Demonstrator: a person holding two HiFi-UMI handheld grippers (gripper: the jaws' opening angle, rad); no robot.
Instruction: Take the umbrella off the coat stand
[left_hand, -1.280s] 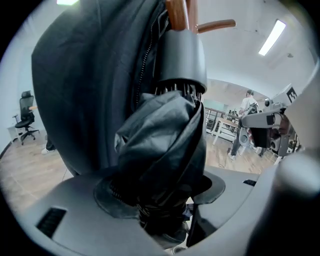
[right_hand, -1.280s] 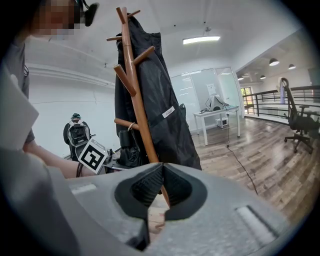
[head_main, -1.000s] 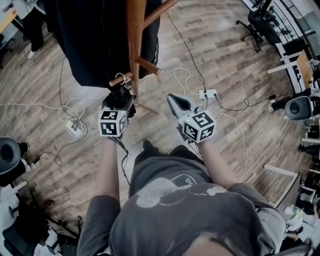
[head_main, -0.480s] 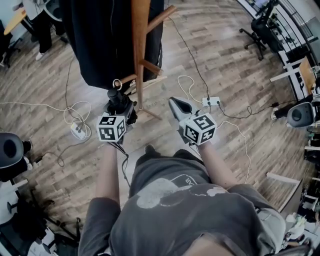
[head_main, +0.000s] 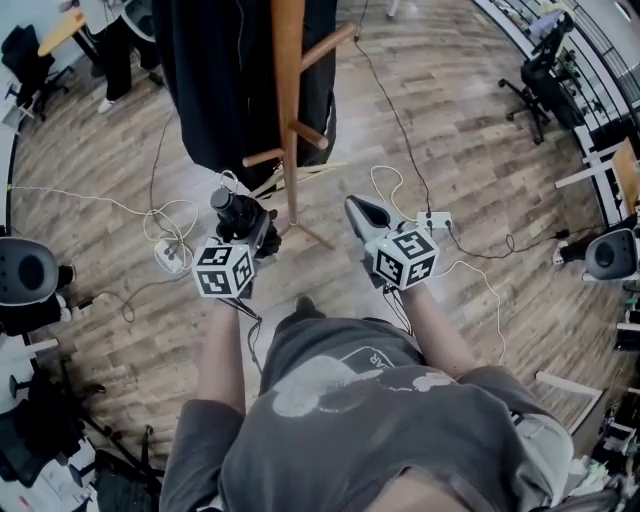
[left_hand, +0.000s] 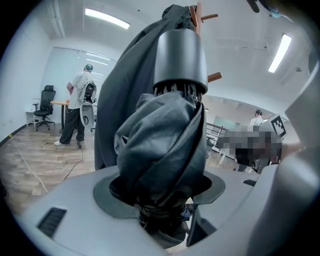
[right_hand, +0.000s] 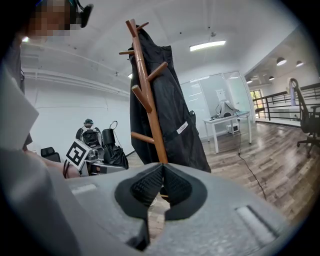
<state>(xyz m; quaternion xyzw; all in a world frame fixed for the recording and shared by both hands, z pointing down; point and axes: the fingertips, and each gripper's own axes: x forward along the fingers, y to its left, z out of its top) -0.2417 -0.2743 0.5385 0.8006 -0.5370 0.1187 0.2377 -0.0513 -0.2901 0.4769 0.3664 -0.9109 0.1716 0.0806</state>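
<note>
The black folded cloth umbrella (left_hand: 165, 135) sits between the fingers of the left gripper (left_hand: 160, 200) and sticks out past the fingertips. Just ahead of those fingers, a bit to their right, stands the brown wooden coat stand (head_main: 290, 100). One low peg is near the umbrella's far end. The long dark cloth coat (head_main: 215, 80) hangs on the stand, ahead of the left fingers. The right gripper (right_hand: 161, 185) has its fingers together with nothing between; the stand is ahead, to their left. A white plastic power strip (head_main: 437, 220) lies on the floor right of those fingers.
</note>
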